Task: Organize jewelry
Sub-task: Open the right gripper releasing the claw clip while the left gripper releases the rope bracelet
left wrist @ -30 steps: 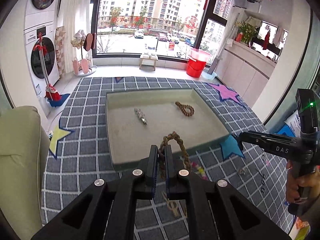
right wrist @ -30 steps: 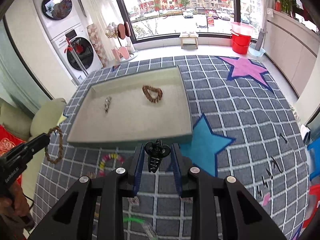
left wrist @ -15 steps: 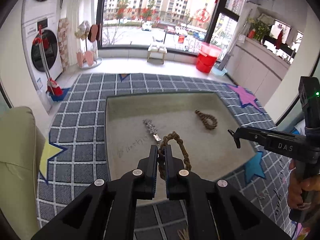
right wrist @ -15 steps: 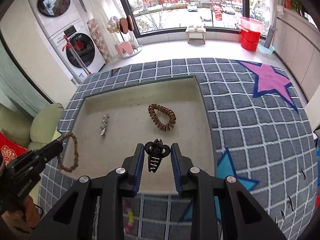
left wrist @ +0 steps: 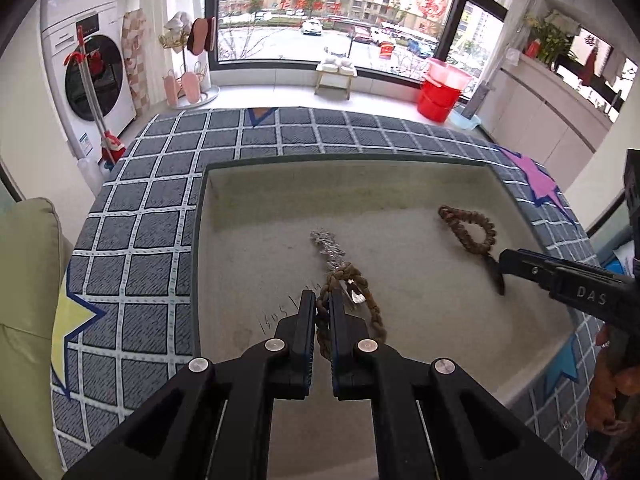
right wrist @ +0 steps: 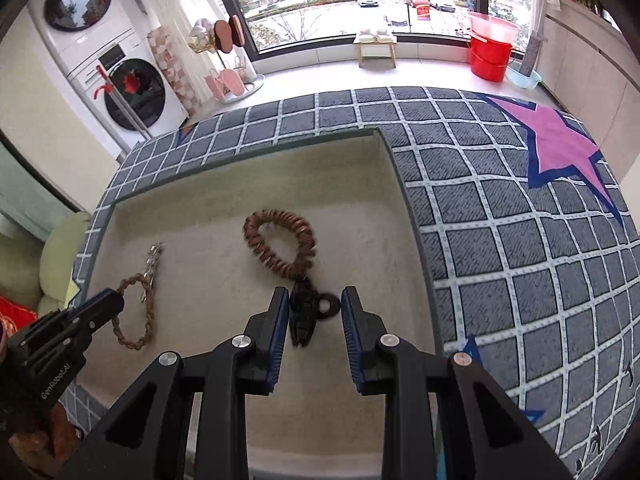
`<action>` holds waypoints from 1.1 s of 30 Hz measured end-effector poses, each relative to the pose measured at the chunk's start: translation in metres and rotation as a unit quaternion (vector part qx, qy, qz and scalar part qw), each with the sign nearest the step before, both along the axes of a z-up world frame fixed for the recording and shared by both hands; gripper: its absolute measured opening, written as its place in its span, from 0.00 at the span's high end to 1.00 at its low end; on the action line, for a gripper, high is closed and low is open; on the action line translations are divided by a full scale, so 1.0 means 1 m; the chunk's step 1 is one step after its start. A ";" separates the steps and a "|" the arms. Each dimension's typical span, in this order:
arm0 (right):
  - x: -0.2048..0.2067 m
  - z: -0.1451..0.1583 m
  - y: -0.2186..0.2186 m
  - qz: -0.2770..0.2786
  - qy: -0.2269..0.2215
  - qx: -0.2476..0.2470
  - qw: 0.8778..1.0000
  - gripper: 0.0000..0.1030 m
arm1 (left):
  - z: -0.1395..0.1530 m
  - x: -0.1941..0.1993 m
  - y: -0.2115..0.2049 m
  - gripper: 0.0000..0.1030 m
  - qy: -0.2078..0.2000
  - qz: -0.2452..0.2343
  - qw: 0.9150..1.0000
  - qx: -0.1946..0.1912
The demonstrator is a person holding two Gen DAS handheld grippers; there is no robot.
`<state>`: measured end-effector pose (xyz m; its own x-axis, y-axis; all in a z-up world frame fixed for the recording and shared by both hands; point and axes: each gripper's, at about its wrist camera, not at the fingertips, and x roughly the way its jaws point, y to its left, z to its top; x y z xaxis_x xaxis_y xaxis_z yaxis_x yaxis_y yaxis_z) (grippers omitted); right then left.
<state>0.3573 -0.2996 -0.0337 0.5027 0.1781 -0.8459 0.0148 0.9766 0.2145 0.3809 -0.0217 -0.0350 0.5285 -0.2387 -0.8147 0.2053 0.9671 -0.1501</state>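
Both hand-held grippers are over the shallow beige tray (left wrist: 400, 184) that sits on the grey checked rug (left wrist: 160, 200).

The left hand-held gripper (left wrist: 323, 308), bottom centre of the left wrist view, is pinched nearly shut on a braided brown bracelet (left wrist: 372, 308). The loop hangs off to the right of the tips, right over the lower end of a silver chain (left wrist: 329, 246) lying on the tray floor in mid-frame. Can't tell if the loop actually touches the chain or the tray.

The right hand-held gripper (right wrist: 315, 308), bottom centre of the right wrist view, is only partly closed, with a small black hair claw clip (right wrist: 306, 312) clamped between the blue pads. The clip's top end sits just at the lower edge of a brown beaded bracelet (right wrist: 280, 248) lying flat in the middle of the tray; touching or not, can't say.

In the left wrist view that beaded bracelet is at right of centre, with the right hand-held gripper coming in from the right edge, a hand (left wrist: 612, 392) below it.
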 end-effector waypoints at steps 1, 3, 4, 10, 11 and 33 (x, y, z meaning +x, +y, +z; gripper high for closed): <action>0.002 -0.001 -0.001 -0.003 -0.001 0.000 1.000 0.71 | -0.001 0.002 0.000 0.80 0.001 0.003 1.000 0.001; 0.007 -0.002 -0.002 -0.009 -0.005 0.001 1.000 0.71 | -0.005 0.008 -0.001 0.80 0.003 0.005 1.000 0.009; 0.008 -0.002 -0.002 -0.010 -0.008 0.001 1.000 0.71 | -0.007 0.010 -0.003 0.80 0.002 0.005 1.000 0.016; 0.008 -0.008 0.005 -0.002 -0.015 -0.012 1.000 0.71 | -0.012 0.009 -0.011 0.80 -0.011 0.003 0.999 0.046; 0.008 -0.008 0.007 0.001 -0.015 -0.016 1.000 0.71 | -0.012 0.009 -0.012 0.80 -0.013 0.001 0.999 0.052; -0.011 0.015 -0.005 -0.003 -0.036 0.043 0.998 0.43 | 0.019 -0.016 -0.021 0.80 -0.070 0.009 0.995 0.076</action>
<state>0.3463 -0.3048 -0.0189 0.5635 0.2460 -0.7887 0.0014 0.9544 0.2986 0.3651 -0.0426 -0.0164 0.6417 -0.1071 -0.7594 0.1957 0.9803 0.0271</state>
